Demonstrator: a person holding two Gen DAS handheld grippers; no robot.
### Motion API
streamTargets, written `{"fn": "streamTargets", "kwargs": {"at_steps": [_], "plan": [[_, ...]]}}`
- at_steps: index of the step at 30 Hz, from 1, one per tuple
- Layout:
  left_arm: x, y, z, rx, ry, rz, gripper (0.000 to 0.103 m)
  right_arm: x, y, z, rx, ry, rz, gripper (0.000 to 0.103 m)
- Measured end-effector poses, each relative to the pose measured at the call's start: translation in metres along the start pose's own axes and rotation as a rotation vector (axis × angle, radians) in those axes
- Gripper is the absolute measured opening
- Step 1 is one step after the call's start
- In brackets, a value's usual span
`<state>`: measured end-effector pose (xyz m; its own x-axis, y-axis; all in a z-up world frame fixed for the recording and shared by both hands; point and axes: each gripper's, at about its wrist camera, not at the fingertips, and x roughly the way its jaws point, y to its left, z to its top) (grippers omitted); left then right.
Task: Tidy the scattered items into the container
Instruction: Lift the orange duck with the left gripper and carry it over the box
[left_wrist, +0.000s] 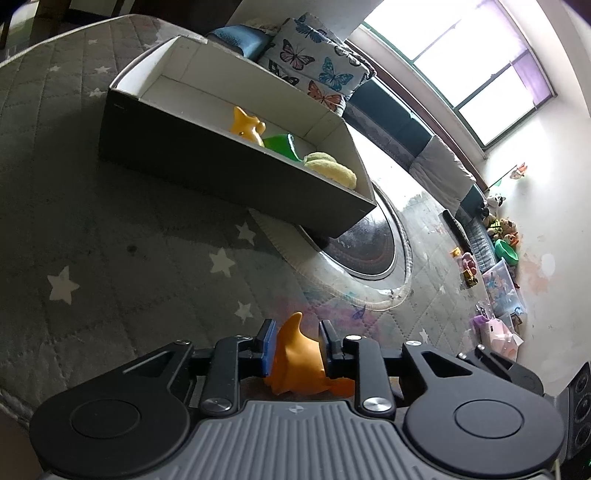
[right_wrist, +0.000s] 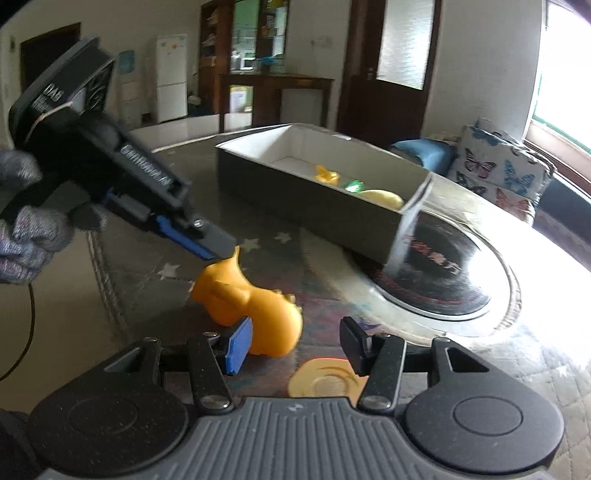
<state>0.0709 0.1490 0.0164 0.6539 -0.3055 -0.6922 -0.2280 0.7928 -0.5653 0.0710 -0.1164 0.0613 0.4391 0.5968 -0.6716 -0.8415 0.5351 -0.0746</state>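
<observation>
My left gripper (left_wrist: 297, 338) is shut on an orange toy animal (left_wrist: 295, 360), holding it by its upper part above the star-patterned mat. In the right wrist view the same left gripper (right_wrist: 221, 251) comes in from the left, gripping the orange toy (right_wrist: 251, 302). My right gripper (right_wrist: 295, 341) is open, its jaws wide apart, right behind the toy, above a yellow round toy (right_wrist: 325, 380) lying on the mat. The grey box (left_wrist: 207, 162) with white inside holds a yellow toy animal (left_wrist: 247, 123), a green item (left_wrist: 284, 144) and a pale yellow plush (left_wrist: 332, 170). The box also shows in the right wrist view (right_wrist: 306, 206).
The box rests partly on a round dark glass disc (left_wrist: 369, 243). A butterfly-print cushion (left_wrist: 314, 62) and a blue cushion (left_wrist: 240, 40) lie behind it. Toys and boxes (left_wrist: 498, 280) line the wall at right. A wooden table (right_wrist: 273, 96) and fridge (right_wrist: 170, 77) stand far back.
</observation>
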Motion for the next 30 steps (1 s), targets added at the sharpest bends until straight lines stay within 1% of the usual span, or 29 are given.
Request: {"fn": "streamTargets", "kwargs": {"at_steps": [7, 15, 28, 30], "plan": [[0.006, 0.004, -0.001, -0.039, 0.012, -0.005, 0.028, 0.019, 0.012, 0.004, -0.03, 0.019, 0.034, 0.053], [0.013, 0.009, 0.0, -0.061, 0.02, -0.018, 0.028, 0.034, 0.015, 0.006, -0.049, 0.041, 0.03, 0.053], [0.022, 0.012, 0.006, -0.053, 0.035, -0.034, 0.027, 0.045, 0.015, 0.005, -0.062, 0.071, 0.058, 0.053], [0.024, 0.013, 0.008, -0.052, 0.039, -0.031, 0.025, 0.044, 0.016, 0.006, -0.056, 0.075, 0.061, 0.053]]}}
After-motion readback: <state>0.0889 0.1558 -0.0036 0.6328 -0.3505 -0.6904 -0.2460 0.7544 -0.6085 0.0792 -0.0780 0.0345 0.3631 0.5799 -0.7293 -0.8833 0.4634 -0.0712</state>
